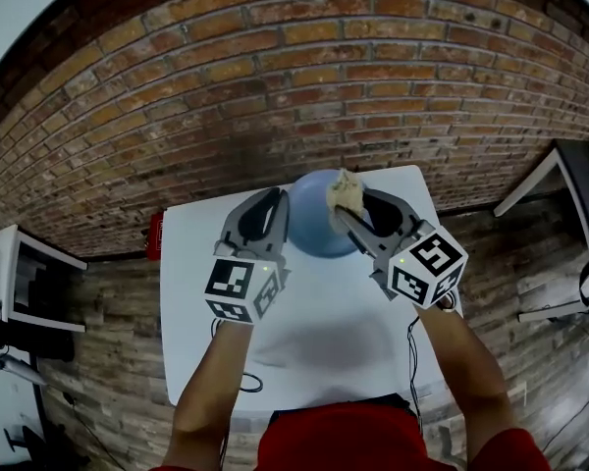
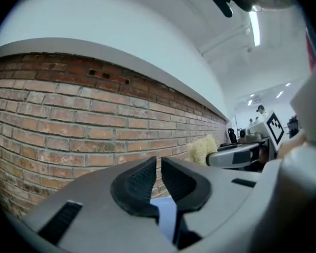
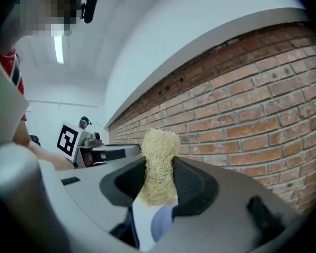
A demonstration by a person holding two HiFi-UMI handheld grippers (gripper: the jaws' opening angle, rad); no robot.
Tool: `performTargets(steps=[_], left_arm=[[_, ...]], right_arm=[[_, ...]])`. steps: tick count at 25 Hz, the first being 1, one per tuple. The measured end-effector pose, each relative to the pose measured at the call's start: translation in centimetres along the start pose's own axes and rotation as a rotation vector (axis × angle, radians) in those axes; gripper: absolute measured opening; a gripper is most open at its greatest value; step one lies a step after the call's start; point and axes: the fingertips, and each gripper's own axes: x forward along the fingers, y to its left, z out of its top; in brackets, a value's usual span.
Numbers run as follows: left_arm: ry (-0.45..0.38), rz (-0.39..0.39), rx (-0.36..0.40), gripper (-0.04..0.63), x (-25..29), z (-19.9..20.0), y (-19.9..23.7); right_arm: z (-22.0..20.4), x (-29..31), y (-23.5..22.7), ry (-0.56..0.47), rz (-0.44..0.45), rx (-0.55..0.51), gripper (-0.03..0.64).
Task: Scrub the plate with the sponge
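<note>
A blue plate (image 1: 319,229) rests at the far edge of the white table (image 1: 304,332). My left gripper (image 1: 275,204) sits at the plate's left rim. In the left gripper view its jaws (image 2: 159,165) stand almost together, with the plate's rim (image 2: 167,215) pinched low between them. My right gripper (image 1: 358,204) hovers over the plate's right side, shut on a pale yellow fibrous sponge (image 1: 346,194). That sponge (image 3: 159,162) stands upright between the right gripper's pads (image 3: 158,167), with the plate (image 3: 160,223) showing below it.
A brick wall (image 1: 304,77) rises just behind the table. A red object (image 1: 155,235) hangs off the table's left edge. White furniture (image 1: 29,283) stands on the left and a desk (image 1: 560,180) on the right. Cables trail near the table's front.
</note>
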Motion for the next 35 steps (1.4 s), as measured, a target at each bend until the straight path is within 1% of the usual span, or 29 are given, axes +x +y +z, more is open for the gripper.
performTargets(steps=[3, 6, 8, 12, 21, 26, 35], left_arm=[[-0.032, -0.013, 0.006, 0.03, -1.3, 0.7, -1.8], [-0.061, -0.03, 0.032, 0.025, -2.4, 1.1, -3.6], [-0.08, -0.04, 0.041, 0.023, -3.0, 1.4, -4.5], [-0.106, -0.047, 0.012, 0.018, -3.7, 1.8, -5.2], [-0.082, -0.052, -0.018, 0.014, -4.5, 0.5, -6.0], [-0.085, -0.067, -0.009, 0.014, -4.7, 0.6, -6.4], [-0.087, -0.072, -0.012, 0.014, -5.0, 0.7, -5.9]], right_arm=[[1.4, -1.4, 1.1, -0.052, 0.026, -0.009, 0.153], [2.0, -2.5, 1.8, -0.075, 0.038, -0.008, 0.153], [2.0, -3.1, 2.1, -0.078, 0.04, -0.005, 0.153], [1.0, -3.7, 2.9, -0.061, 0.046, -0.023, 0.153], [-0.1, -4.3, 4.0, -0.052, 0.061, -0.009, 0.153], [0.1, -4.3, 4.6, -0.058, 0.069, -0.013, 0.153], [0.3, -4.1, 5.0, -0.053, 0.062, -0.022, 0.153]])
